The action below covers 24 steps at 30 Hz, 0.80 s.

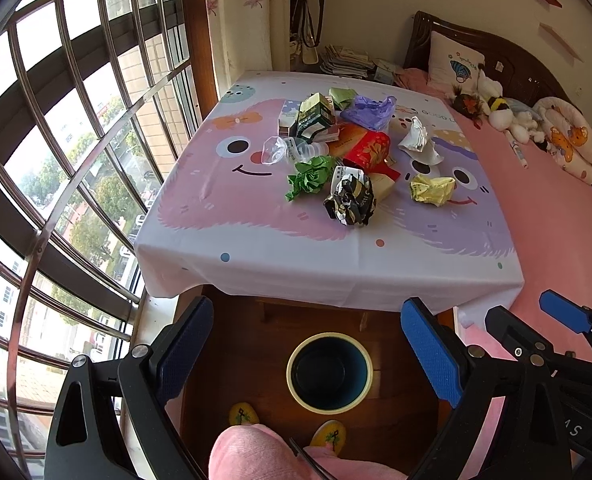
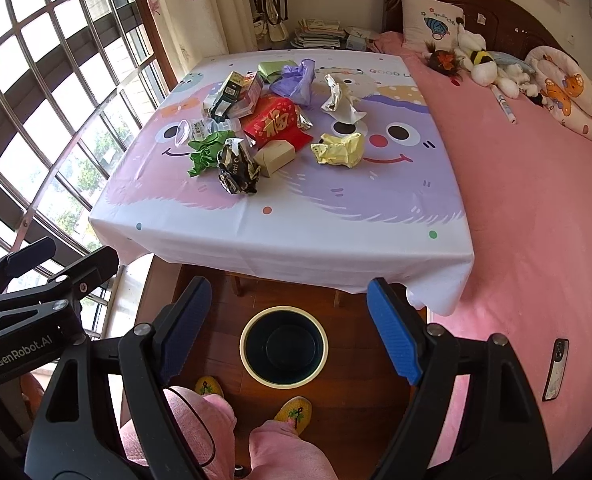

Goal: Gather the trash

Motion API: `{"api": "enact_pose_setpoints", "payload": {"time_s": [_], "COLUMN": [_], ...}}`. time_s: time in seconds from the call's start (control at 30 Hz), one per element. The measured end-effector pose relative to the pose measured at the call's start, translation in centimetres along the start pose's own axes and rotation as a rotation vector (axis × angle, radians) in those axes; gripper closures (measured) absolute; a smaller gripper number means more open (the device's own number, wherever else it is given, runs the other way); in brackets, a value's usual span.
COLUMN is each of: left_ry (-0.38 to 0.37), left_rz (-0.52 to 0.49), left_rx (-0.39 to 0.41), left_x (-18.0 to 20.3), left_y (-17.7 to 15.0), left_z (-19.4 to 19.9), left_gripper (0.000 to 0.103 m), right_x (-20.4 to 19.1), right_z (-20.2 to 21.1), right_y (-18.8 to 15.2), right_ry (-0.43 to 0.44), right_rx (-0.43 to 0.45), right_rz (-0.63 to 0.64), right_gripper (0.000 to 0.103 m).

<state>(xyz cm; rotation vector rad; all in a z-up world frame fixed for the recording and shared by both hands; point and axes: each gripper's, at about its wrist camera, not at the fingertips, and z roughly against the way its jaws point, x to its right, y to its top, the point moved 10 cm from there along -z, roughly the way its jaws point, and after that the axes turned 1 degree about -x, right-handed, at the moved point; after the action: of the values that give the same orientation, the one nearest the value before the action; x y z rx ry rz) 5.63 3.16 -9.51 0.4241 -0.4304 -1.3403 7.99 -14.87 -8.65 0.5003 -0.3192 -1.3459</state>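
A pile of trash lies on the table with the cartoon cloth (image 1: 255, 236) (image 2: 336, 224): a black-and-white crumpled wrapper (image 1: 350, 200) (image 2: 237, 172), green crumpled paper (image 1: 310, 178) (image 2: 205, 152), a yellow wrapper (image 1: 432, 189) (image 2: 338, 150), a red packet (image 1: 370, 150) (image 2: 275, 124), a purple bag (image 1: 370, 110) (image 2: 296, 80), a silver wrapper (image 1: 418, 138) (image 2: 336, 98) and cartons. A dark bin with a cream rim (image 1: 330, 372) (image 2: 283, 346) stands on the floor below the table's near edge. My left gripper (image 1: 308, 350) and right gripper (image 2: 287, 328) are both open and empty, held above the bin.
A barred window (image 1: 75, 160) is at the left. A pink bed (image 2: 536, 220) with soft toys (image 2: 484, 64) adjoins the table's right side; a phone (image 2: 556, 368) lies on it. My knees in pink and yellow slippers (image 2: 293, 410) are by the bin.
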Motion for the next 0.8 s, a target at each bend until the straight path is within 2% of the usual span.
{"api": "enact_pose_setpoints", "payload": {"time_s": [0.23,0.43,0.63,0.8], "left_ry": [-0.064,-0.073,-0.052,-0.069], "left_rz": [0.049,0.012,-0.081,-0.070], "left_rx": [0.025,0.028,-0.017,-0.031], "left_x": [-2.2,-3.6,-6.7,-11.2], "left_y": [2.0,4.9,10.7,17.3], "left_z": [-0.3,-2.1,-6.4,-10.1], "left_gripper": [0.007,0.007,0.007,0.007], "right_x": [-2.1,-3.8,-6.1,-9.2], "right_z": [-0.7,-2.3,-5.8,-9.6], "right_y": [1.4,3.6,8.0,12.5], "right_ry": [0.027,0.023,0.006,0.021], "right_rx": [0.013,0.007,-0.006,-0.026], "right_rz": [0.034,0.043,0.021,-0.018], "right_gripper": [0.025,0.027,0.032,0.038]}}
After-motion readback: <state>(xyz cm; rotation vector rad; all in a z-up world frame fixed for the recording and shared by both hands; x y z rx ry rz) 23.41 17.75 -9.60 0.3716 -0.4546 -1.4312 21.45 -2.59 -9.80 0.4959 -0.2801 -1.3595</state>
